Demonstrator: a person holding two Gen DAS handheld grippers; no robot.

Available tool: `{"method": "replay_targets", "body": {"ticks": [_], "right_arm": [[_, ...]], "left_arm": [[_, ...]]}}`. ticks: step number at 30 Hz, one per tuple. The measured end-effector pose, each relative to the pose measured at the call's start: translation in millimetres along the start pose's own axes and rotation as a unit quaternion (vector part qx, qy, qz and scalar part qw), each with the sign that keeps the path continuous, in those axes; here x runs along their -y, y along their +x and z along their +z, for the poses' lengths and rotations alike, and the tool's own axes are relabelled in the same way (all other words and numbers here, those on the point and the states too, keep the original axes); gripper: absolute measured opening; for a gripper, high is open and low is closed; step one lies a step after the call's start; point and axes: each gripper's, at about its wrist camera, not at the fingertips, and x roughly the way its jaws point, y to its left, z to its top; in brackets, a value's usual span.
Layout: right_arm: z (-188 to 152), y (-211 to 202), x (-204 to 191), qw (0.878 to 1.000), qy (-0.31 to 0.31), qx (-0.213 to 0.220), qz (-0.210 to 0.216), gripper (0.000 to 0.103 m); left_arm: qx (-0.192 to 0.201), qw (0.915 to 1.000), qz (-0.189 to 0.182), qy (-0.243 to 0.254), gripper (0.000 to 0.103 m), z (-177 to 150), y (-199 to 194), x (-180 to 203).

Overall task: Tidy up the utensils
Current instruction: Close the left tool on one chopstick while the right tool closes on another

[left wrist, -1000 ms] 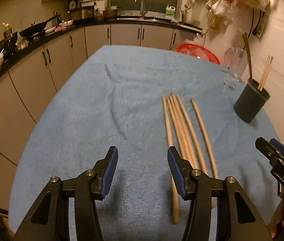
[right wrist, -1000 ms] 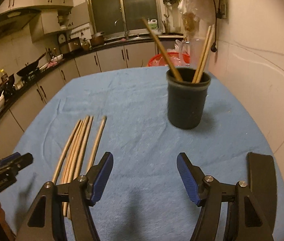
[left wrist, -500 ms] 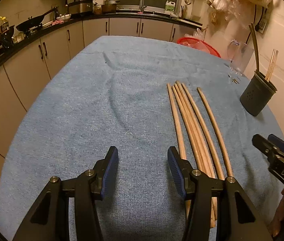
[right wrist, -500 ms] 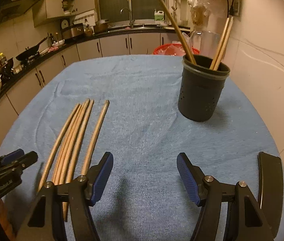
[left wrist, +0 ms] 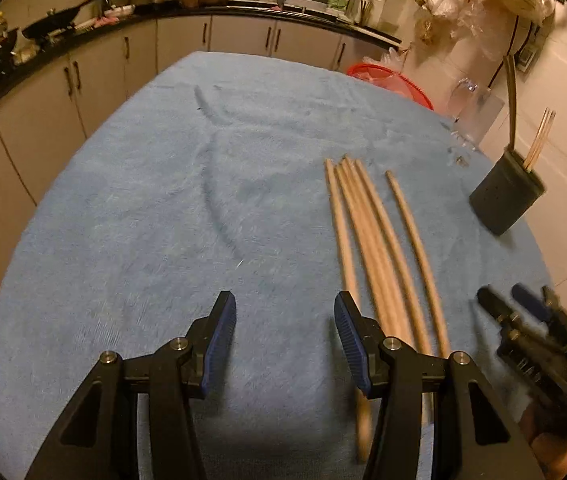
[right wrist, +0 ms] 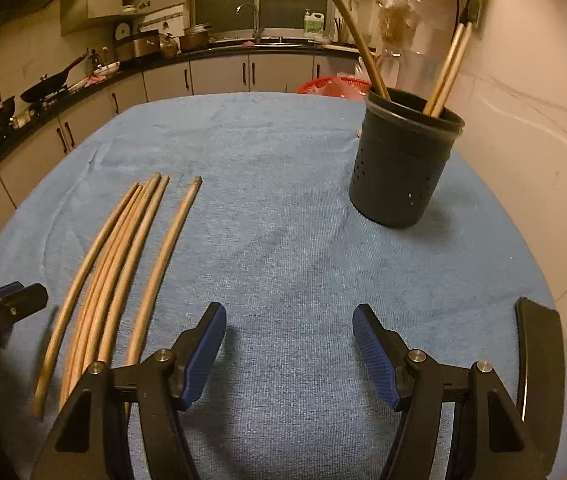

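Left wrist view first: the left gripper [left wrist: 285, 340] hangs over the near edge of a table covered by a blue cloth [left wrist: 171, 208], its blue-padded jaws about half apart with only bare cloth between them and nothing held. Just to its right lies a bundle of wooden chopsticks [left wrist: 367, 236], running from the near edge toward the middle of the table; four lie close together and fan slightly, and a single chopstick [left wrist: 415, 236] lies apart on their right side. The right finger of the left gripper sits above the near ends of the bundle. Further right, near the table's right edge, stands a dark holder [left wrist: 505, 198] with a few sticks upright in it. At the near right corner the right gripper [left wrist: 523, 320] shows, blurred.

Right wrist view: the chopsticks [right wrist: 111, 268] lie at the left, the right gripper [right wrist: 289, 344] hovers over bare cloth with jaws wide apart and empty, and the holder [right wrist: 401, 168] stands well beyond it toward the far right.
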Motion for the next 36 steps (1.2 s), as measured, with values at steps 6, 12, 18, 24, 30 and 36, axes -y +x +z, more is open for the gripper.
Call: {"method": "replay_targets", "body": {"ticks": [6,12,18,24,30,36], "right_arm": [[1,-1,0,1.000,0.000,0.002,0.005,0.069],[0,-2,4,1.000,0.010,0.006,0.012,0.069],[0,-2,7,0.999,0.017,0.004,0.035,0.069],[34,-4,7,0.996,0.017,-0.015,0.091,0.068],[91,33,-20,0.986,0.007,-0.077,0.151,0.045],[121,86,-42,0.979,-0.003,-0.140,0.146,0.036]], "left_arm": [[-0.044,0.9986,-0.028,-0.010,0.033,40,21,9],[-0.076,0.9967,-0.029,0.004,0.015,70,58,28],[-0.080,0.9966,0.005,0.020,0.007,79,73,39],[-0.076,0.9970,0.005,0.008,0.008,74,63,13],[-0.081,0.9967,-0.001,-0.009,0.008,72,56,-7],[-0.089,0.9960,0.011,0.003,0.008,82,61,-6]]}}
